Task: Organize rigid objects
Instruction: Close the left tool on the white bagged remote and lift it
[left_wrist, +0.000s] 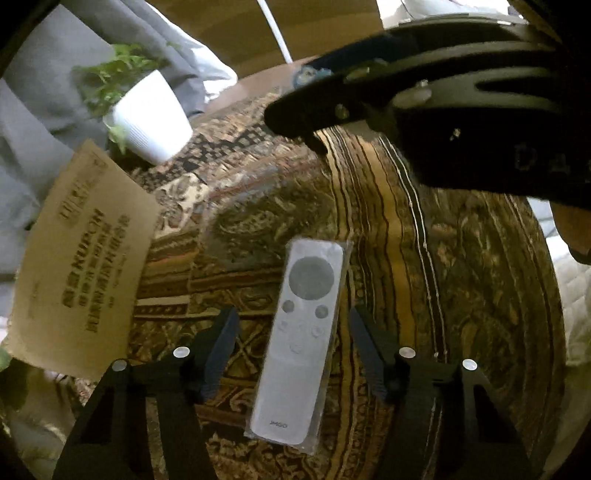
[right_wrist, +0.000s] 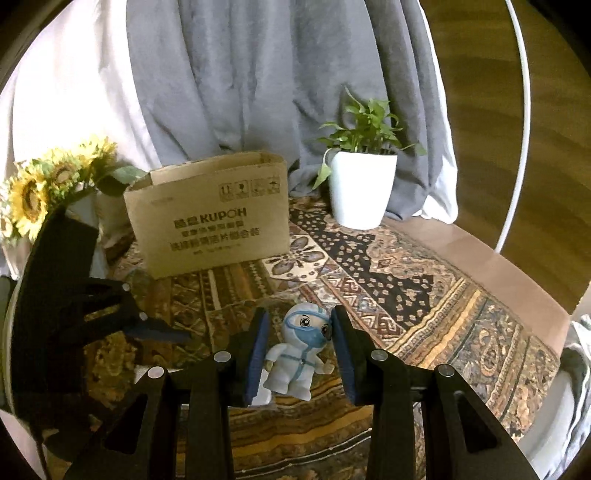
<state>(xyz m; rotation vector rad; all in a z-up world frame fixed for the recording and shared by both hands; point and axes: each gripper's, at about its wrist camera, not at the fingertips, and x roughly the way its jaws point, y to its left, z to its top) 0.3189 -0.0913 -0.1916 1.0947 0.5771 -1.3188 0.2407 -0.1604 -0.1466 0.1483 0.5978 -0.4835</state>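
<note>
Left wrist view
- Left gripper (left_wrist: 293, 334): I see its jaws standing apart over the patterned cloth (left_wrist: 461, 258), one finger on each side of the remote; neither pad touches it.
- Remote (left_wrist: 301, 339): a pale grey remote in a clear wrapper, lying flat on the cloth, round pad at the far end, lettering at the near end.
- Right gripper (left_wrist: 295, 99): it crosses the top right of my view as a dark shape above the cloth, with something blue and white showing at its tip.
- Cardboard box (left_wrist: 77, 266): at the left, printed side toward me.
- Potted plant (left_wrist: 151, 114): white pot with green leaves, beyond the box.

Right wrist view
- Right gripper (right_wrist: 301, 339): I read its blue-padded jaws as clamped on the figurine, pads against the sides of its head.
- Figurine (right_wrist: 299, 354): a small white-suited figure with blue goggles and mask, held off the cloth (right_wrist: 443, 295), facing me.
- Left gripper (right_wrist: 166, 332): dark and low at the left; from here I cannot tell its jaws.
- Cardboard box (right_wrist: 210, 218): upright, open at the top, far side of the cloth.
- Potted plant (right_wrist: 360, 188): just right of the box.
- Sunflowers (right_wrist: 48, 184): at the left edge, beside the box.
- Grey curtain (right_wrist: 258, 74): behind everything.
</note>
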